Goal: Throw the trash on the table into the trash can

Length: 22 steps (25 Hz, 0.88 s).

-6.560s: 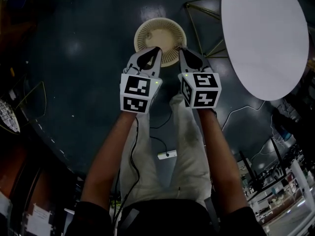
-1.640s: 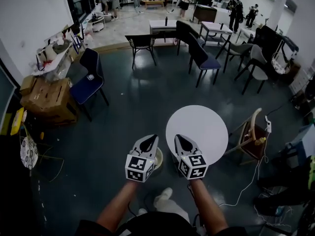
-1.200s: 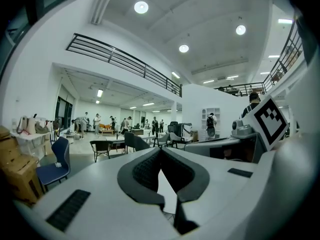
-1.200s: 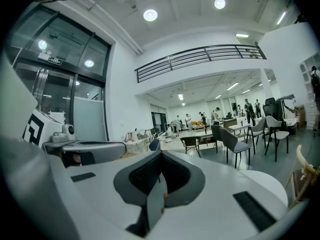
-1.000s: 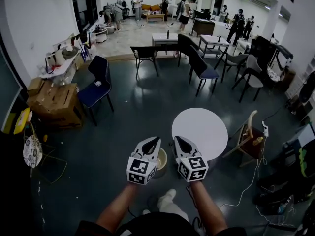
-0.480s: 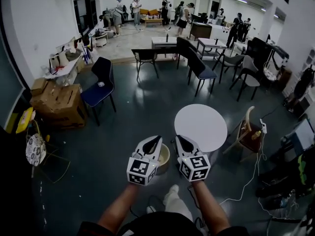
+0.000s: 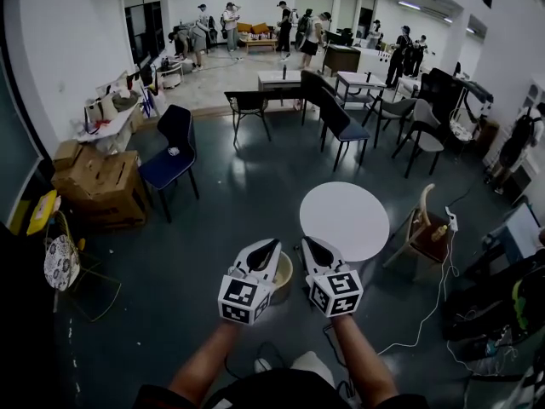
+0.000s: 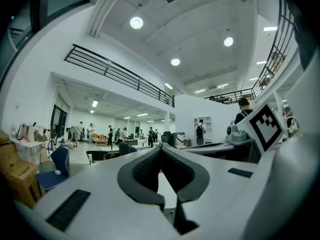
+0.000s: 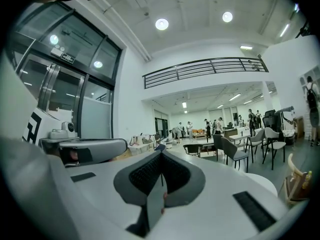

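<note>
2 bare forearms reach forward from the near edge, side by side. The left forearm (image 7: 203,358) angles slightly right and holds the left gripper (image 7: 271,245) level, its tip pointing far. Its jaws are pressed together at the tip. The trash can (image 7: 283,277) stands on the dark floor (image 7: 221,203) below the 2 tips, partly hidden behind the left gripper. The right forearm (image 7: 364,360) holds the right gripper (image 7: 307,243) level just beside the left one, its jaws also pressed together. The round white worktop (image 7: 345,220) stands just right of the can and a little farther.
</note>
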Available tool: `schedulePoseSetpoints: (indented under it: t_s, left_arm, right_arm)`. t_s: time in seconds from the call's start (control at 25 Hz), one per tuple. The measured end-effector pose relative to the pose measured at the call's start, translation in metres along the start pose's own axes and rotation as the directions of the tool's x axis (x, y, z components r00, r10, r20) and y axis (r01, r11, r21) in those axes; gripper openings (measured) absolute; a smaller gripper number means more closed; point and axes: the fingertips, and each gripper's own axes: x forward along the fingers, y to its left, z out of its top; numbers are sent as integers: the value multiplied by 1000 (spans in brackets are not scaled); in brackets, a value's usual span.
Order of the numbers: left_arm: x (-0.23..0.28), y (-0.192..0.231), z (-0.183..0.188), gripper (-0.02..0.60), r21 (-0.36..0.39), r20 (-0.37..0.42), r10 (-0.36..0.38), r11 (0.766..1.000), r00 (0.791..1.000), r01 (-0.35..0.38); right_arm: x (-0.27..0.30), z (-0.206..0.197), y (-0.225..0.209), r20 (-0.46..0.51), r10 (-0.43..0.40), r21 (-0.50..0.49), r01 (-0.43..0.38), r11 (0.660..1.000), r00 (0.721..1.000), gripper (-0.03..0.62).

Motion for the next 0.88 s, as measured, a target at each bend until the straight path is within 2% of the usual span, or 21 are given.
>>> schedulePoseSetpoints:
  t_s: [0.88]
  left_arm:
    - [1,-62,19,15,8,11,28,1000,1000,-28]
  right_arm:
    - [-59,28,-10,23,73,-41,-72,997,997,18]
